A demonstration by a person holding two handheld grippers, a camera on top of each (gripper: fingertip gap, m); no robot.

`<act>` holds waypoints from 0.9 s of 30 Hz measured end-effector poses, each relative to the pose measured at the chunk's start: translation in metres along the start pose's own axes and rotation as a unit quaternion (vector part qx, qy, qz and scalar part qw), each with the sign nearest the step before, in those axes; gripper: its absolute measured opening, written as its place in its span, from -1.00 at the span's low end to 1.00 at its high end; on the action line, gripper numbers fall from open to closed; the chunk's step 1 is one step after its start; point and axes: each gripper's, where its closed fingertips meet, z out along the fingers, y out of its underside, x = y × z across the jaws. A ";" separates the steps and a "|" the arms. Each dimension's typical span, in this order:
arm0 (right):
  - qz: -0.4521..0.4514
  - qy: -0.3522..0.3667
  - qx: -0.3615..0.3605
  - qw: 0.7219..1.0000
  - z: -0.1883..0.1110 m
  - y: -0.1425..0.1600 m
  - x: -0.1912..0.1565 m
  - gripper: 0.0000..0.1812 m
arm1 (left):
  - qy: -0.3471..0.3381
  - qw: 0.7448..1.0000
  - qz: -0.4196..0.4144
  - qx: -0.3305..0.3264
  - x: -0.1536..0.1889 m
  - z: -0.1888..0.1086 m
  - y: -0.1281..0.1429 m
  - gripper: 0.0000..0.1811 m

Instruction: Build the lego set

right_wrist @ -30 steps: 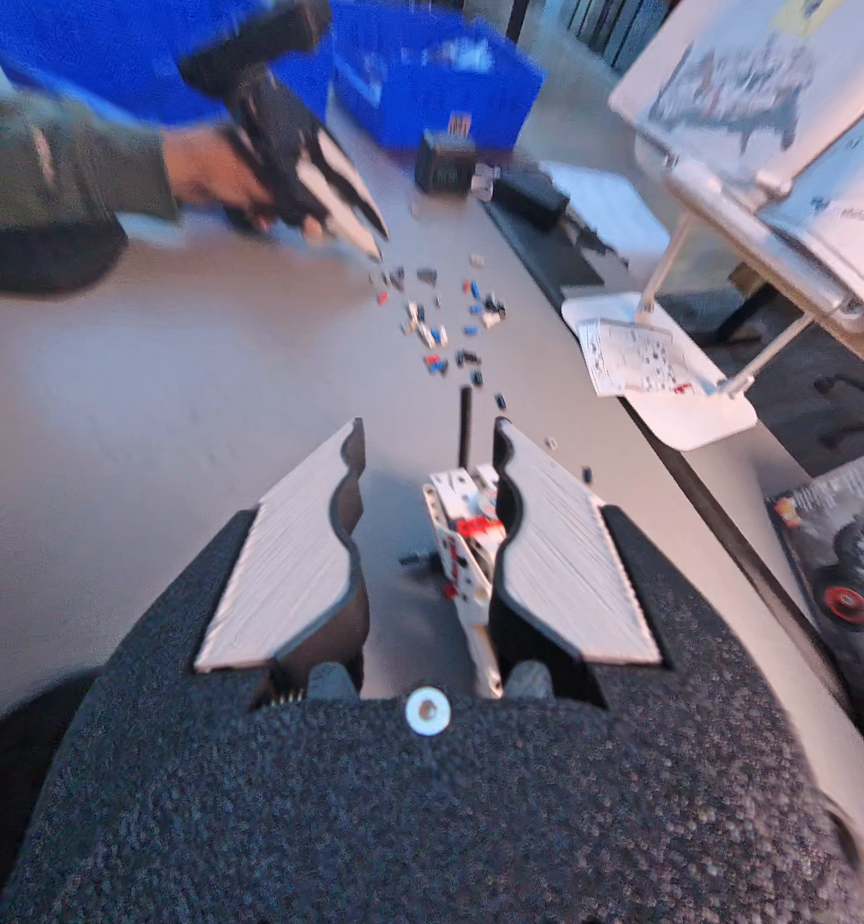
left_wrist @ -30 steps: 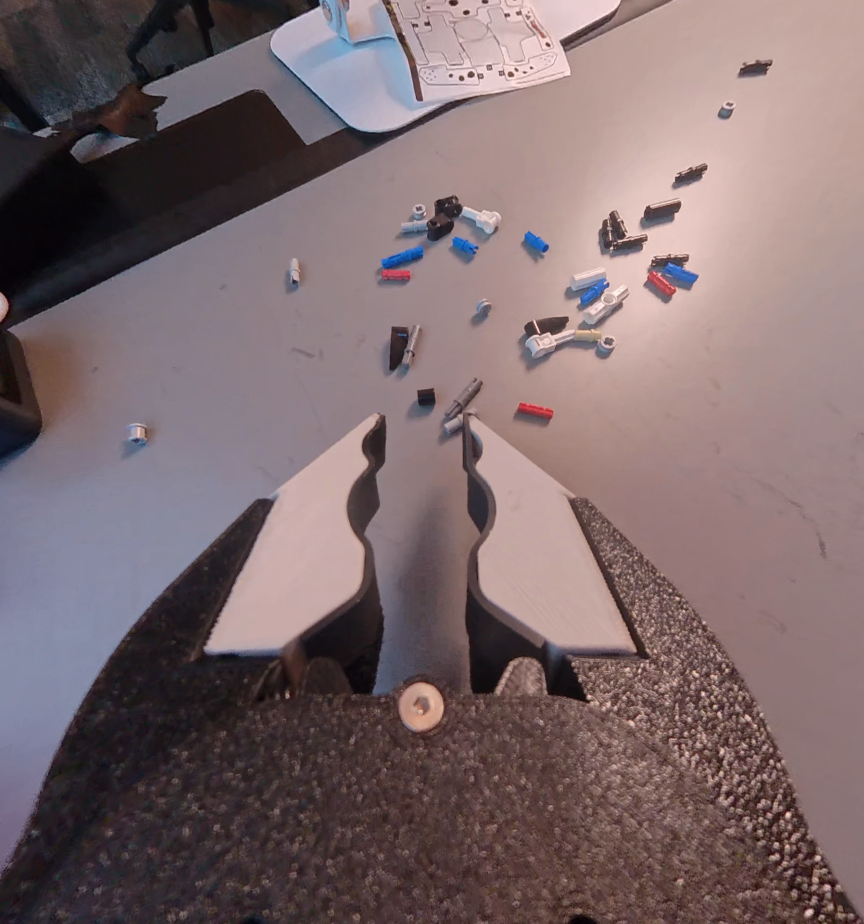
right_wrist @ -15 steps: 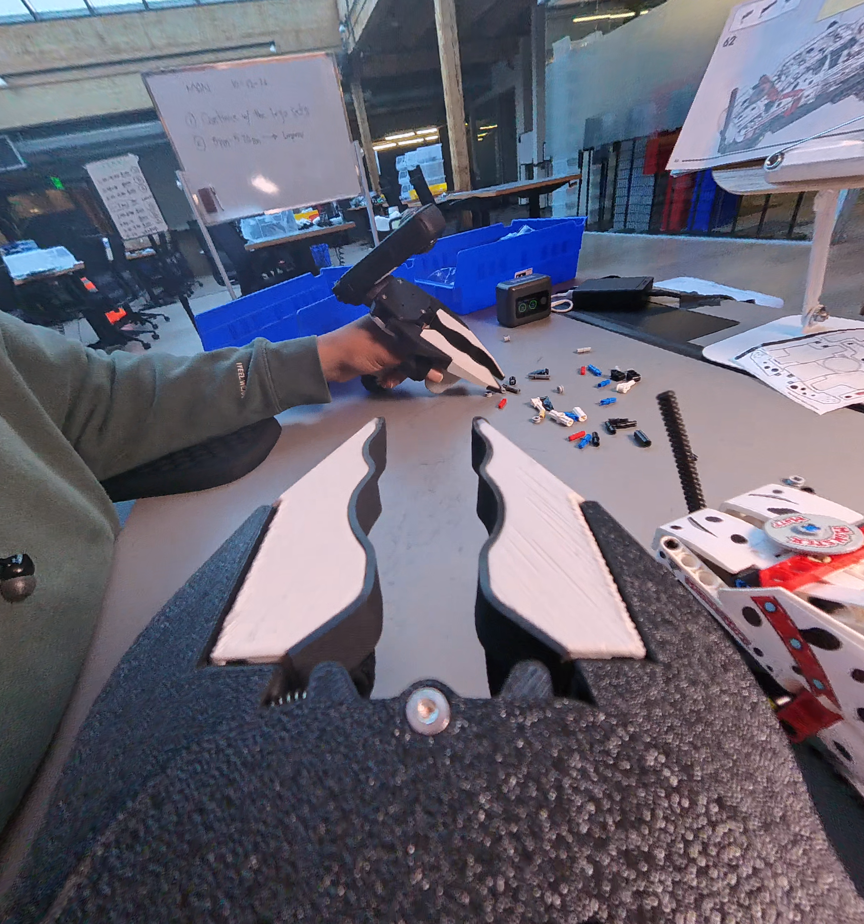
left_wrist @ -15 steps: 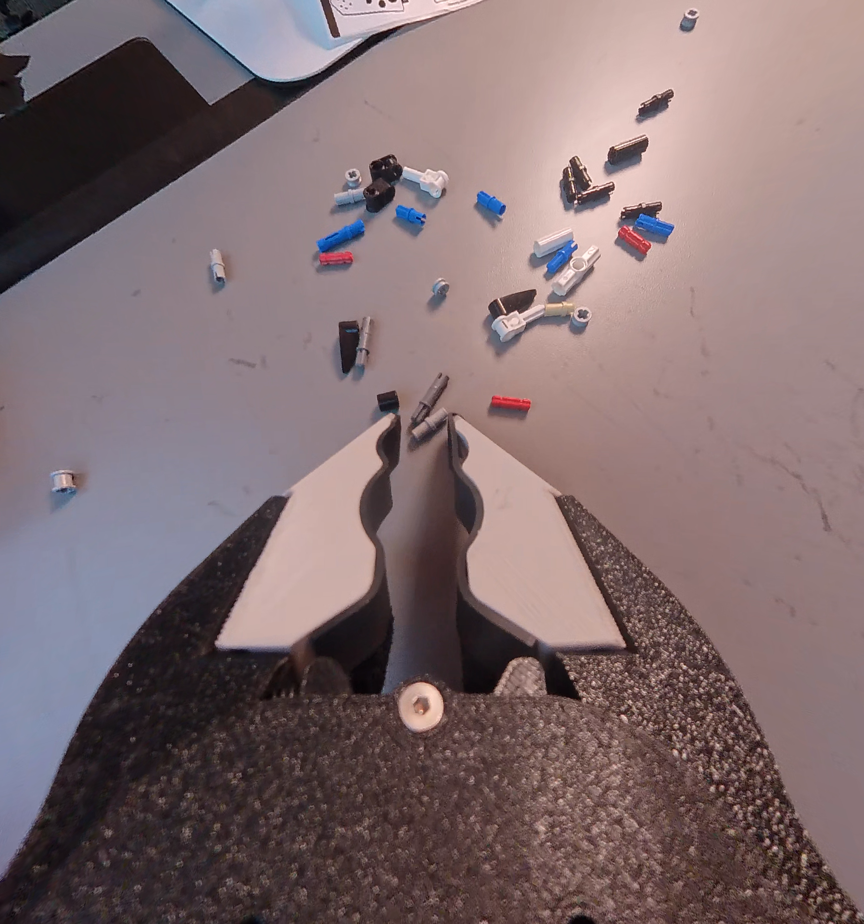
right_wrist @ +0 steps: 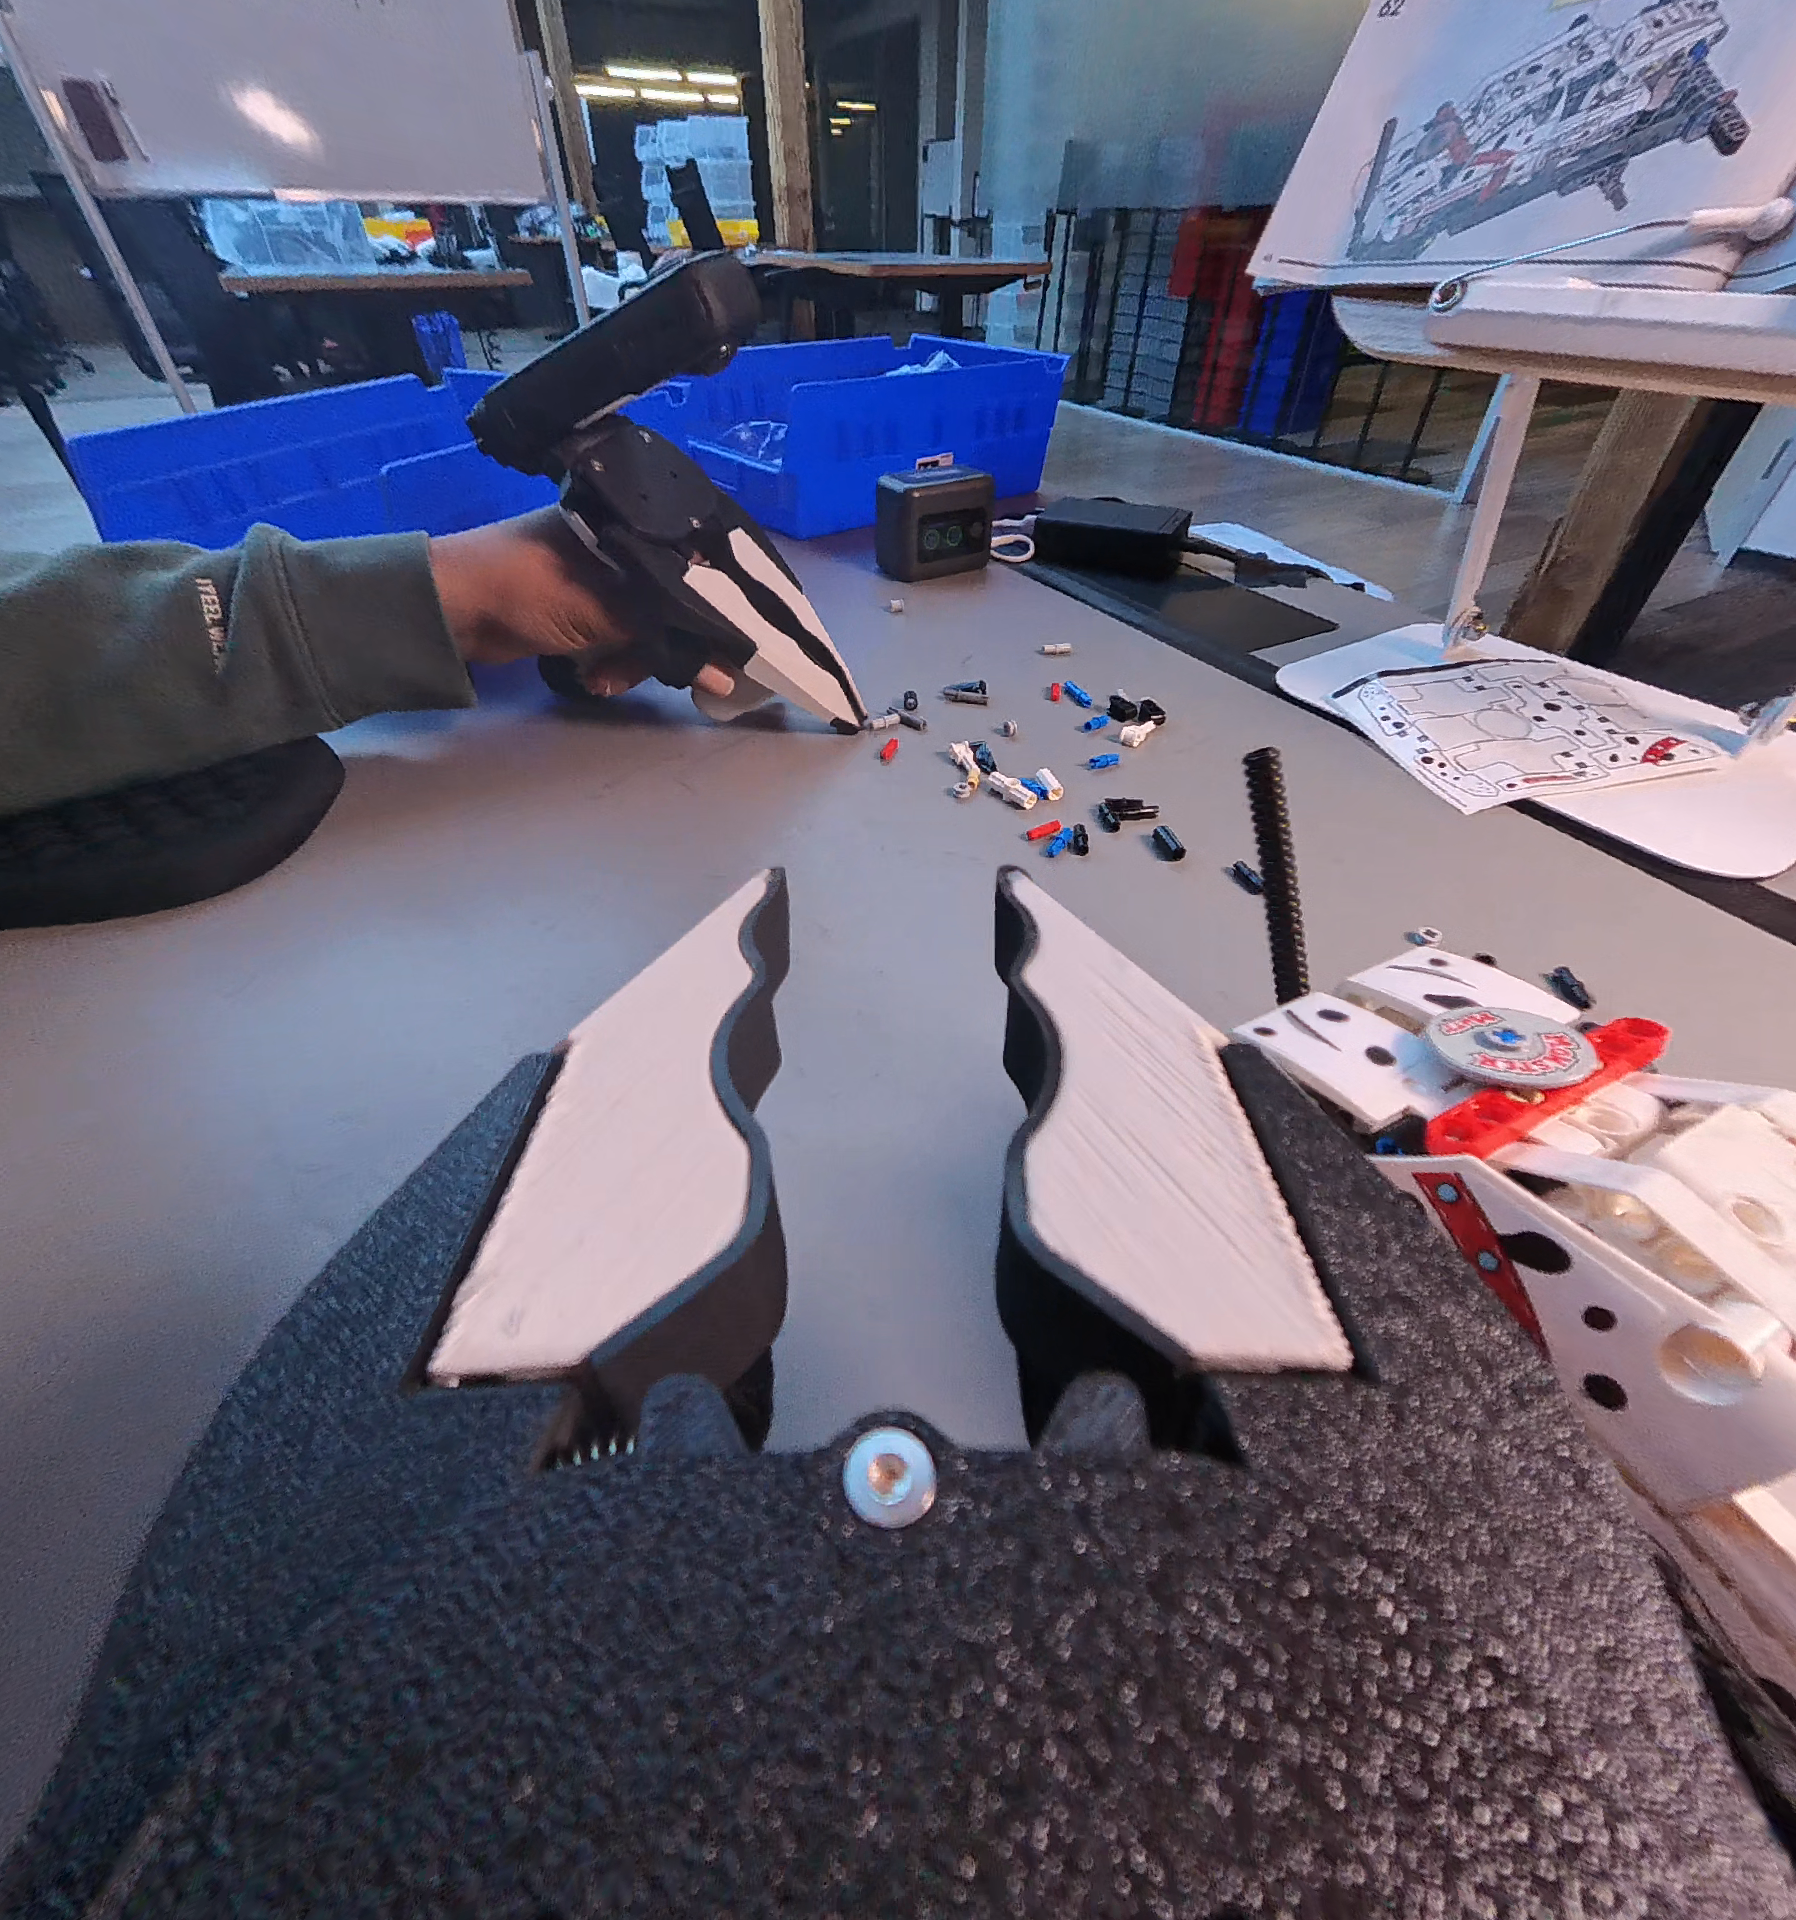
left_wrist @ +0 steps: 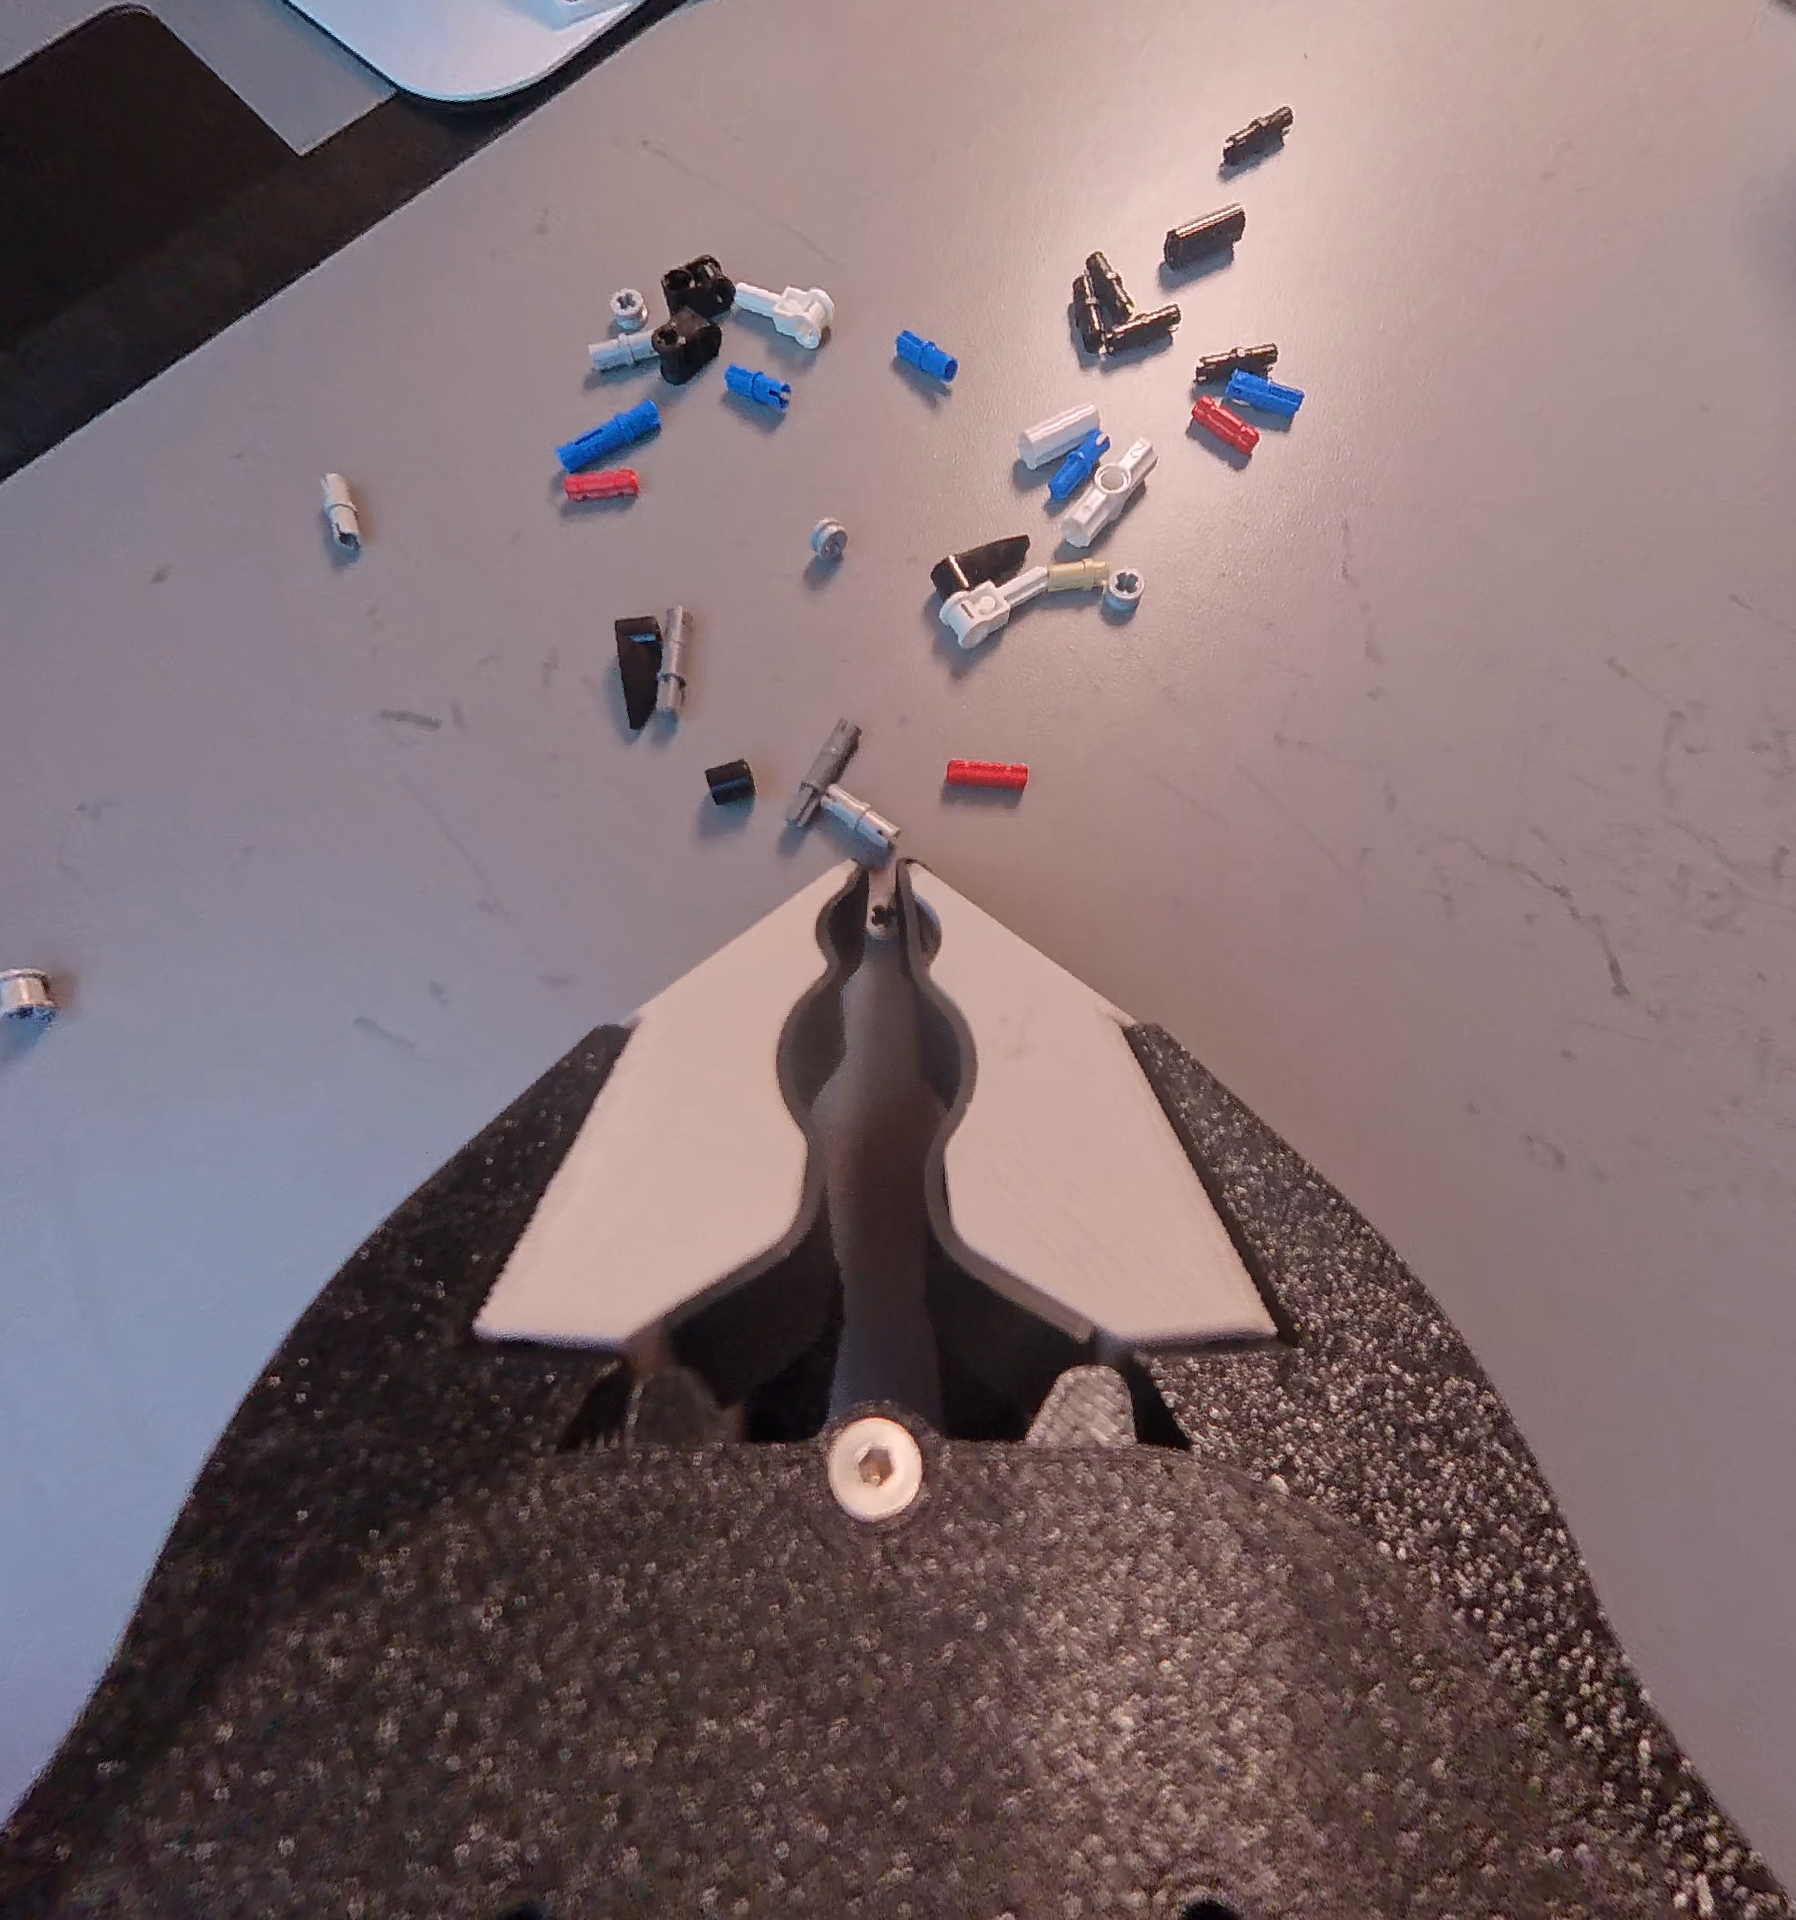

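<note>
Table (right_wrist: 458,1039) of grey carries the white-and-red lego model (right_wrist: 1559,1174), just right of the right gripper (right_wrist: 892,883), whose jaws stand wide and empty. Left gripper (left_wrist: 881,883) pinches a small grey pin (left_wrist: 881,906) beside scattered loose pieces (left_wrist: 873,416).

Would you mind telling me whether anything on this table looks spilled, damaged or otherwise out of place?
Nothing looks damaged. The small lego pieces lie loosely scattered on the grey table, unsorted, as expected mid-build. The left gripper is shut on a small grey pin at its tips. The right gripper is open beside the partly built model.
</note>
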 end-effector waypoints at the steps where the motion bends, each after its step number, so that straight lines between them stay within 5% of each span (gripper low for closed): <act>1: -0.006 0.001 -0.004 1.000 0.000 0.002 0.000 -0.57 | 0.001 1.000 -0.001 0.000 0.000 -0.001 0.000 -0.94; 12: -0.010 0.001 -0.016 1.000 0.002 0.005 0.001 -0.59 | -0.001 0.999 -0.032 0.008 0.003 0.005 -0.009 -0.79; 27: -0.022 0.004 -0.033 0.999 0.004 0.010 0.000 -0.60 | -0.024 0.999 -0.032 -0.001 0.002 0.014 -0.014 -0.85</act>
